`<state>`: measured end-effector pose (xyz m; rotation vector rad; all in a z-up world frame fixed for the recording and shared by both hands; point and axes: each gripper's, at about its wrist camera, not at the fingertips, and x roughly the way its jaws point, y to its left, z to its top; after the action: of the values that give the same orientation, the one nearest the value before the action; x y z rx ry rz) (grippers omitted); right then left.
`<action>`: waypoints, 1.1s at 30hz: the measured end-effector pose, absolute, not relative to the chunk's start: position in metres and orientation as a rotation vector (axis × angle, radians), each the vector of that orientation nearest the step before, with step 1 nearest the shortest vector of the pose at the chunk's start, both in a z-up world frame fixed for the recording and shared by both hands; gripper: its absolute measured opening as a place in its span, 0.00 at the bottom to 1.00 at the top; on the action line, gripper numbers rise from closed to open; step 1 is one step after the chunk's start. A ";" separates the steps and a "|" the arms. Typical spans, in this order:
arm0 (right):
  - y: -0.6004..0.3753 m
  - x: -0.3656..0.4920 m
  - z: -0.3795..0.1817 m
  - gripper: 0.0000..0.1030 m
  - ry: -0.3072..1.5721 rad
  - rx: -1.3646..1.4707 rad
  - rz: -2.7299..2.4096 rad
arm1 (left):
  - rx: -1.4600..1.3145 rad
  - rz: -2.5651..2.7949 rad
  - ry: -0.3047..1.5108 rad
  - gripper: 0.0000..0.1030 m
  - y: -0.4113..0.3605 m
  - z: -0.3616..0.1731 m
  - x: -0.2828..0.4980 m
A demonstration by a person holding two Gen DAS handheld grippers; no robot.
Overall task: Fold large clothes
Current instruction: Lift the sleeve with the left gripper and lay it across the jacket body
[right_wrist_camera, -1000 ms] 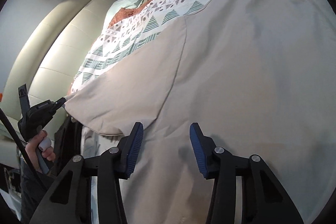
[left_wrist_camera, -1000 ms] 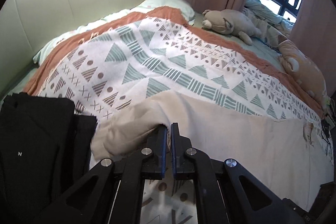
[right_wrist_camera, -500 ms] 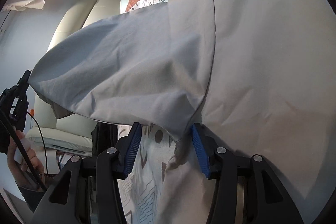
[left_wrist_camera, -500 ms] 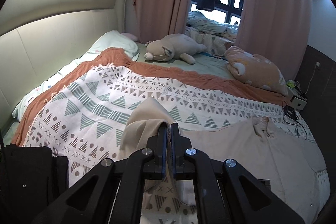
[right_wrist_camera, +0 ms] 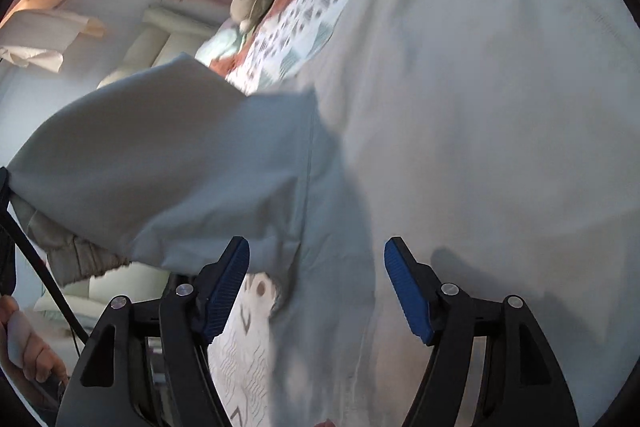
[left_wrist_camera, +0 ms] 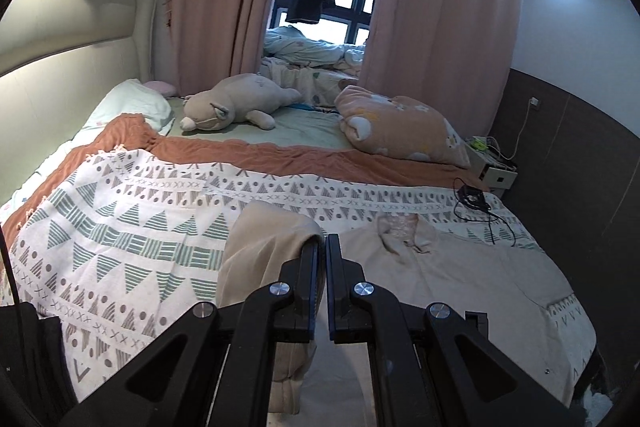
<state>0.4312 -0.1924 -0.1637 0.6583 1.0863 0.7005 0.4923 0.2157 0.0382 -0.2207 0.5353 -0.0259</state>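
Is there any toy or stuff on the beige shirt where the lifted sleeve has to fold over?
Nothing visible is in the way. The left gripper holds the sleeve up, and the beige shirt beside it lies bare. The plush bear and the black cable sit farther back on the bed.

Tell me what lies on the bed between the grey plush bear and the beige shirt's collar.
In the left wrist view: green sheet, the rust-orange blanket, then the triangle-patterned throw separate the plush bear from the collar.
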 end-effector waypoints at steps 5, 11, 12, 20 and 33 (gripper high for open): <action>-0.227 0.437 -0.164 0.67 1.053 0.751 0.601 | -0.243 -0.103 0.547 0.06 0.179 0.033 0.505; -0.243 0.426 -0.156 0.67 1.025 0.803 0.543 | -0.273 -0.185 0.572 0.06 0.140 0.025 0.522; -0.248 0.423 -0.154 0.67 1.024 0.813 0.539 | -0.273 -0.194 0.578 0.06 0.134 0.024 0.525; -0.297 0.401 -0.141 0.67 0.995 0.891 0.495 | -0.372 -0.213 0.715 0.06 0.099 -0.020 0.551; -0.381 0.363 -0.098 0.67 0.917 0.802 0.337 | -0.558 -0.220 0.921 0.06 0.066 -0.109 0.550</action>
<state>0.3626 -0.3812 -0.0980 0.8024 0.9175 0.3368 0.5499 0.0665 -0.1092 -0.5576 0.9206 -0.2201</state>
